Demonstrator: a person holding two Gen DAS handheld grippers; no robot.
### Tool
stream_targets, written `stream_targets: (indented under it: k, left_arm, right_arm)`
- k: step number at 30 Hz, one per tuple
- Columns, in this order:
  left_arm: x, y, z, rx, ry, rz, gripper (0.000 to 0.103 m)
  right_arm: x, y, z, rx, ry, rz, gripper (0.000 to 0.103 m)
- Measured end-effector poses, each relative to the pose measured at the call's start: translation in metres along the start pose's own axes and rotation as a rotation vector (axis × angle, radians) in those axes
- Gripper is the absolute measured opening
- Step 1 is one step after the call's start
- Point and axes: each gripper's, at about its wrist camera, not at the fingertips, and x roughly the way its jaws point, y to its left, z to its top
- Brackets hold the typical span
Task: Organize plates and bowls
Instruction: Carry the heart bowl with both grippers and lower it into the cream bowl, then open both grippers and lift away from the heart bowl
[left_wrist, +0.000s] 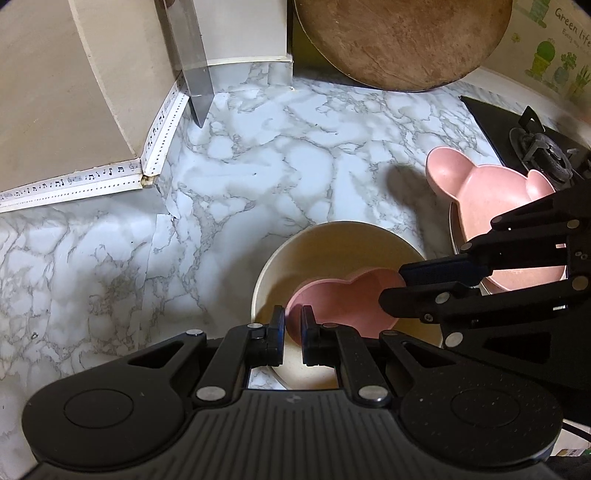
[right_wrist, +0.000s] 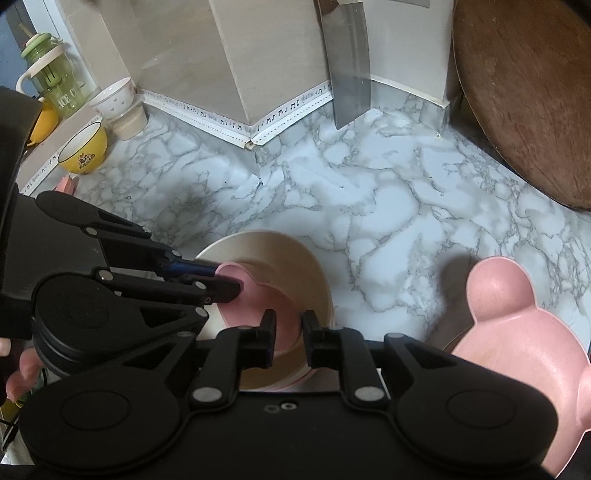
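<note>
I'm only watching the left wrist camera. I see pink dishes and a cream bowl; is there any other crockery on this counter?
Observer: Yes. The right wrist view shows a yellow bowl at the counter's far left.
Operator: Anything behind it?
Observer: A white spotted bowl stands further back, near the wall.
Operator: Is my left gripper really holding that pink heart bowl?
Observer: Seen from the side, the left gripper is shut on the rim of the pink heart bowl, which sits inside the cream bowl.
</note>
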Motion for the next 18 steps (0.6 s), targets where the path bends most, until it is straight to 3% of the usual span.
stream_targets:
  k: [9, 11, 18]
  left_arm:
    - [-0.011, 0.002, 0.001, -0.005, -0.026, -0.017, 0.008]
    - [-0.016, 0.002, 0.0, -0.007, -0.039, -0.023, 0.008]
    - [-0.037, -0.003, -0.006, 0.0, -0.106, -0.033, 0.01]
  right_arm:
    - [-0.012, -0.007, 0.002, 0.028, -0.035, 0.004, 0.02]
    - [-0.018, -0.008, 0.002, 0.033, -0.049, 0.004, 0.026]
    - [-0.037, -0.005, -0.002, 0.034, -0.099, 0.0, 0.032]
